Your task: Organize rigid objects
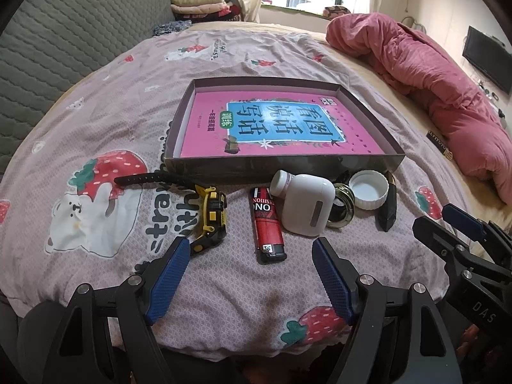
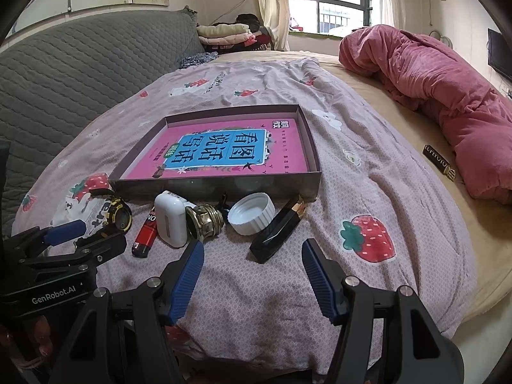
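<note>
With both the left claw [image 1: 249,256] and right claw [image 2: 252,256] spread and empty, pinch the red lighter [image 1: 267,224] across its narrow sides and lift it into the shallow box [image 1: 179,118].

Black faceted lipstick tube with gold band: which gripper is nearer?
Right. The right gripper sits just before the lipstick tube; the left gripper is off to its left, by the red lighter.

The right gripper [image 2: 252,275] hovers with fingers spread over the strawberry-print bedsheet [image 2: 368,198]. Just ahead lie a black lipstick tube [image 2: 275,232], white bottle cap [image 2: 252,212], brass fitting [image 2: 201,224], white earbud case [image 2: 171,220] and red lighter [image 2: 145,235], before a shallow box [image 2: 220,185].
</note>
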